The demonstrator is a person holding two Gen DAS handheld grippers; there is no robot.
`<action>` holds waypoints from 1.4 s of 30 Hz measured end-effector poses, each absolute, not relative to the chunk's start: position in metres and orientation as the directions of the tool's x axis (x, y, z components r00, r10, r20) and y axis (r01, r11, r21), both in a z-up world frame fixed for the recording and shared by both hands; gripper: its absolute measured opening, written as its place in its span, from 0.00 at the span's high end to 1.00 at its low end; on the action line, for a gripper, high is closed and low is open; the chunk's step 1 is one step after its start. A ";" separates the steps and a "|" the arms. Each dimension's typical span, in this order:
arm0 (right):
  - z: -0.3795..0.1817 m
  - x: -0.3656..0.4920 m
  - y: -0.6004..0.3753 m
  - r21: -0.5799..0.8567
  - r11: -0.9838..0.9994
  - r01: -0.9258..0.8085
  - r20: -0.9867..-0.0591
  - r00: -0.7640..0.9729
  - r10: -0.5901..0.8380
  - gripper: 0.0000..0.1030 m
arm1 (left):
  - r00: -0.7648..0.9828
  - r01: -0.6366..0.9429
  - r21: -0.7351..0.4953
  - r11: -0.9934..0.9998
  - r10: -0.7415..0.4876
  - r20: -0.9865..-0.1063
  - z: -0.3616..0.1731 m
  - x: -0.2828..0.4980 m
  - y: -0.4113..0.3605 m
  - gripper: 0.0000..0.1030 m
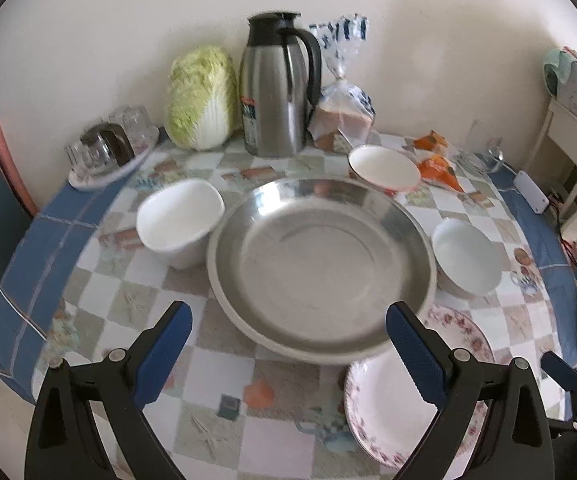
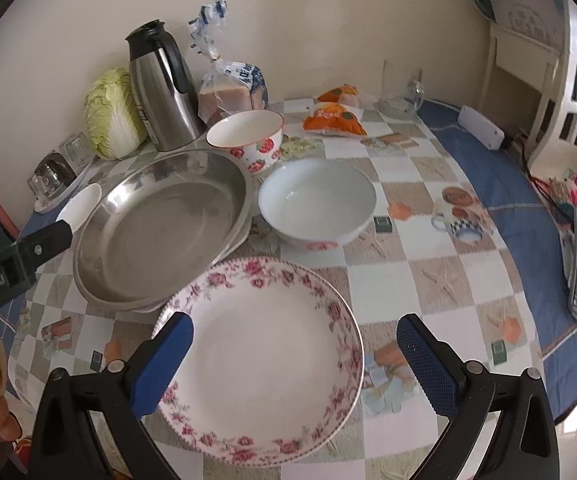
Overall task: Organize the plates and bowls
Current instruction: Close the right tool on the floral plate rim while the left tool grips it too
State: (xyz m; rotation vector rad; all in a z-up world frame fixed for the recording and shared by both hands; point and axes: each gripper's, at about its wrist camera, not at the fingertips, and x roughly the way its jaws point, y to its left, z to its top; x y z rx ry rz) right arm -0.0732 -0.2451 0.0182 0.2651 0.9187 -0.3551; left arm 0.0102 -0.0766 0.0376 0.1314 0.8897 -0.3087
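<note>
Plates and bowls lie spread over the checked tablecloth (image 2: 428,280), none stacked as far as we can see; steel basin (image 1: 320,264) sits mid-table with what looks like a white rim showing under its near edge, possibly a second dish, we cannot tell; floral plate (image 2: 264,364) lies nearest us, just beside the basin; pale bowl (image 2: 316,200) stands beyond the plate, right of the basin; strawberry bowl (image 2: 246,136) further back, near the thermos (image 1: 276,88); white bowl (image 1: 178,222) touching or almost touching the basin's left rim.

Left gripper (image 1: 288,344) jaws wide, nothing between them, hovering over the basin's near edge; right gripper (image 2: 294,354) likewise wide and empty, its fingers straddling the floral plate from above, not in contact that we can see.

Judgement: the sorting has not begun; the step in hand is the approach to a first piece, most likely the floral plate for the right and the basin or white bowl for the left.

Next move calls for: lowering the right fingers to the plate's rim, one pad under the lip and one over, since a flat plate offers no other hold; closing gently; lifting level.

Cabbage (image 1: 202,100), bread bag (image 1: 344,116) and snack packets (image 2: 334,116) stay out of the job.
</note>
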 end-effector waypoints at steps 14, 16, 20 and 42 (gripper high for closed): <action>-0.021 -0.080 -0.274 0.145 0.858 0.493 -0.893 0.439 -0.101 0.00 | 0.397 0.383 -0.139 0.913 -0.299 -0.868 -0.005 0.001 -0.095 0.05; -0.025 -0.080 -0.276 0.151 0.853 0.499 -0.901 0.425 -0.089 0.00 | 0.380 0.379 -0.136 0.915 -0.288 -0.879 -0.012 0.002 -0.097 0.05; -0.033 -0.080 -0.279 0.162 0.847 0.507 -0.911 0.407 -0.069 0.00 | 0.319 0.366 -0.181 0.913 -0.305 -0.897 -0.023 0.005 -0.098 0.05; -0.062 -0.074 -0.301 0.221 0.801 0.557 -0.931 0.364 0.004 0.48 | 0.211 0.335 -0.145 0.931 -0.224 -0.952 -0.055 0.016 -0.112 0.20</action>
